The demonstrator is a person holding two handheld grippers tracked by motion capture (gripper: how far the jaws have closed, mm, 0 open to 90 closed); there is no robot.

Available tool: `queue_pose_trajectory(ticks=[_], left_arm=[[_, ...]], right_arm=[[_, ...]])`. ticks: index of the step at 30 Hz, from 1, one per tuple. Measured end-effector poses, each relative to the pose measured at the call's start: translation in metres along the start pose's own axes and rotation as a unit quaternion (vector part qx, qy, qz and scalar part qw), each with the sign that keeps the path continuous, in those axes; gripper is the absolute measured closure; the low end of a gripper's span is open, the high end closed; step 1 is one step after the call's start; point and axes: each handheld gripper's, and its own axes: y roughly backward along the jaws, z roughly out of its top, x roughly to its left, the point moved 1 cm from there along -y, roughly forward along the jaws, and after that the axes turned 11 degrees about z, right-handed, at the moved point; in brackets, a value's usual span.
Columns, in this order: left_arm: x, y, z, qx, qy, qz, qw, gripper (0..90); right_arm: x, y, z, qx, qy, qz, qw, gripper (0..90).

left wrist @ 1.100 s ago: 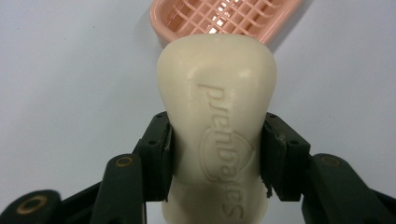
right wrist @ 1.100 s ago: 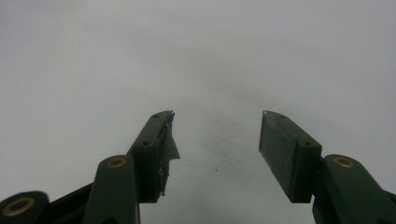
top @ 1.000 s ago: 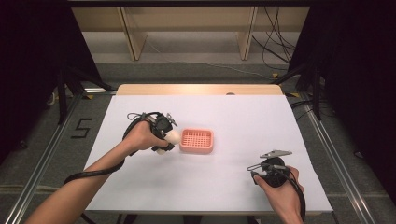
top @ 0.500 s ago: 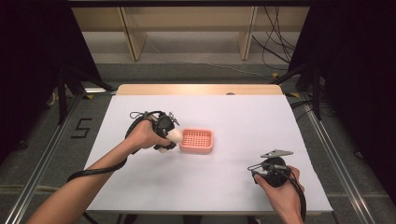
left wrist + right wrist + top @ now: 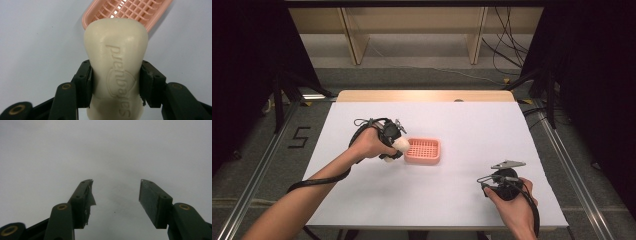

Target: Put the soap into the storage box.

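Observation:
A cream bar of soap [image 5: 116, 67] with raised lettering sits clamped between the jaws of my left gripper [image 5: 115, 83]. In the high view that soap [image 5: 400, 145] is held just left of a pink slatted soap dish [image 5: 423, 150] at the table's middle, with my left gripper [image 5: 393, 148] shut on it. The dish's near end [image 5: 125, 11] lies right beyond the bar's tip. My right gripper [image 5: 493, 181] rests near the front right of the table. Its jaws [image 5: 115, 195] stand apart over bare white surface, with nothing between them.
The white table [image 5: 462, 125] has a wooden strip along its far edge. Metal rails run along both sides on the floor, and dark curtains and shelving stand behind. Cables trail from both grippers.

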Motion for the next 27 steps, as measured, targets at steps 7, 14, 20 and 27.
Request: queue_pose_trajectory(ticks=[7,14,20,27], left_arm=[[0.0,-0.001,0.003,-0.001,-0.004,0.003,1.0,49.6],[0.0,-0.003,0.008,-0.005,-0.018,0.005,0.9998,49.6],[-0.001,-0.005,0.012,-0.009,-0.022,0.011,0.9997,49.6],[-0.002,-0.006,0.014,-0.012,-0.03,0.014,0.9994,49.6]], right_arm=[[0.0,-0.001,0.0,0.0,0.001,0.002,1.0,44.8],[-0.001,-0.001,0.0,0.0,0.0,0.002,1.0,44.7],[-0.001,-0.001,0.0,0.0,-0.001,0.002,1.0,44.7],[-0.001,0.0,0.0,-0.001,-0.002,0.002,1.0,44.6]])
